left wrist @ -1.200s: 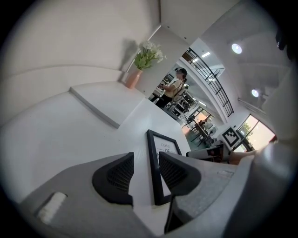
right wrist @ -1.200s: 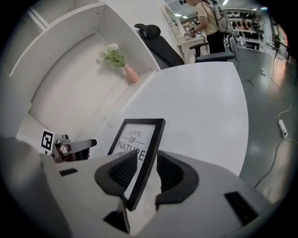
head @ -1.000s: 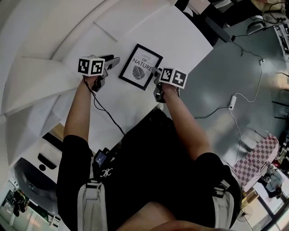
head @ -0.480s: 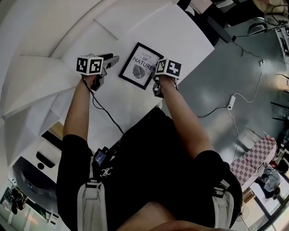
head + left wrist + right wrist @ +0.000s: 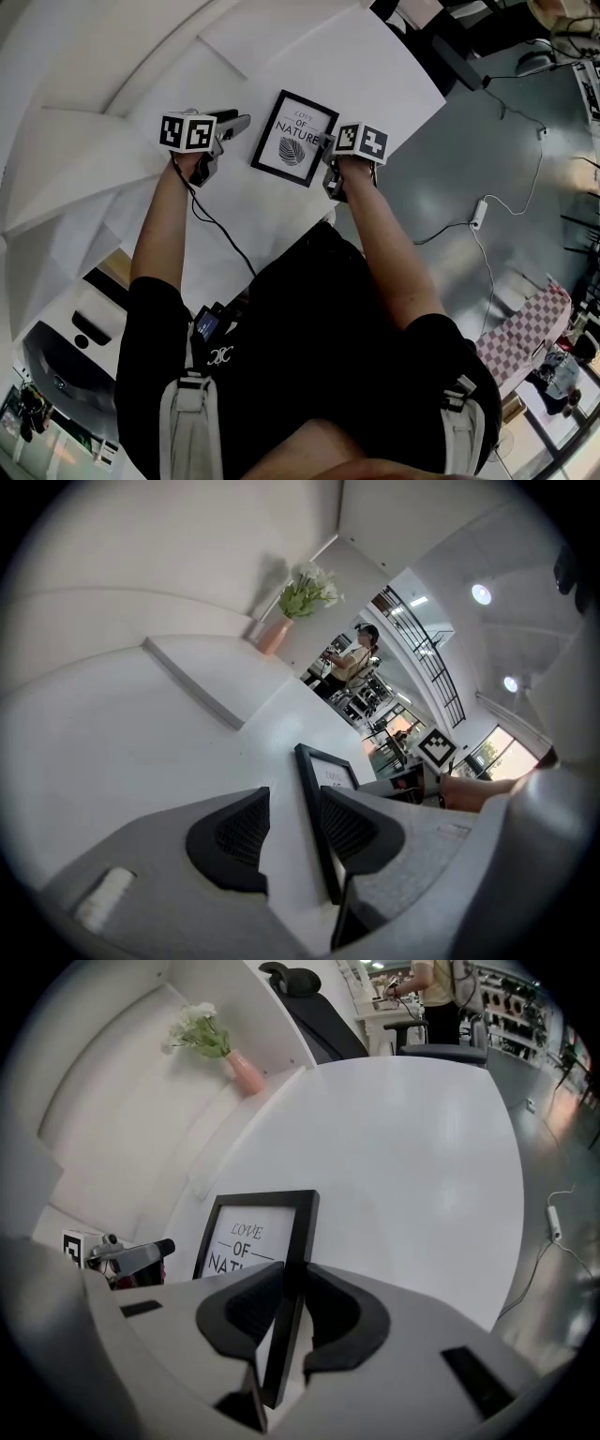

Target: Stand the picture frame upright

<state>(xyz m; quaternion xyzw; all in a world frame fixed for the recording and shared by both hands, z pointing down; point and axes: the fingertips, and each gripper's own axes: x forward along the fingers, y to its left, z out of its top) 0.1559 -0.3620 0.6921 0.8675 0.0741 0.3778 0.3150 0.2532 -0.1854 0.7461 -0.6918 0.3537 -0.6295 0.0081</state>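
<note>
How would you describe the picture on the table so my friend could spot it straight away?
Look at the big white table, toward its near edge. A flat rectangular picture frame with a thin black rim lies there, the grey right gripper closing its jaws around one edge. Only it shows a leaf drawing under the words LOVE OF NATURE.

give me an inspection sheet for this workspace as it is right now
surface: white table, no marks seen
job's things: picture frame lies flat, print up, not yet upright
clutter: pink vase of flowers at the table's far end, by the wall
grippers: left tool open, beside the frame's left edge; right tool closing, jaws astride the frame's right edge
cables: black cable from the left tool along the arm; plug block with white cable on the floor
surroundings: office chair past the table; person at a far desk
</note>
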